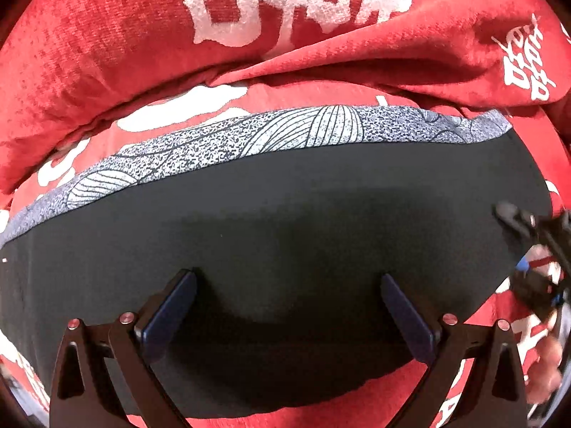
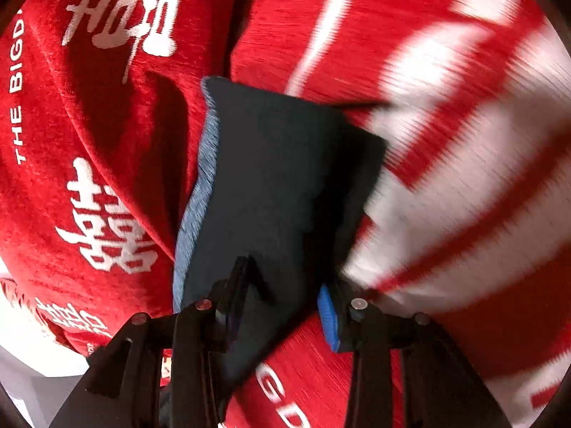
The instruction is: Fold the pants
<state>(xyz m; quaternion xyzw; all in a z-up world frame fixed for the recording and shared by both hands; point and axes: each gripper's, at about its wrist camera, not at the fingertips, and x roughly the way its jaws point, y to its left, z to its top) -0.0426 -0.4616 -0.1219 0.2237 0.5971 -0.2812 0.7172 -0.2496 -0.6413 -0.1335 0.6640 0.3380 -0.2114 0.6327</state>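
**Grippers over folded pants on a red cover**

Left gripper, seen from its own camera, points steeply down with its jaws spread wide; nothing lies between the two dark blue pads, and whether their tips touch the cloth beneath cannot be told. Right gripper stands part-open, with an edge of the pants between its fingers; the left finger lies against the dark cloth, while the blue pad on the other side shows a gap, so no firm pinch is seen.

Largest in both views is the red cover, a plush fabric printed with big white characters and small white lettering, bunched into thick rolls beyond the pants. In the right wrist view its far side is smeared by motion blur.

Next comes the pants, a dark, smooth, flat panel lying on the cover. In the left wrist view it fills the middle of the frame, wide and lens-curved.

Along its far edge runs a grey-white band, speckled and drawn with fine curved line patterns; in the right wrist view this band appears as a bluish strip down the left edge of the cloth.

Smallest, at the right margin of the left wrist view, are the right gripper's black frame and part of a hand holding it, both blurred.
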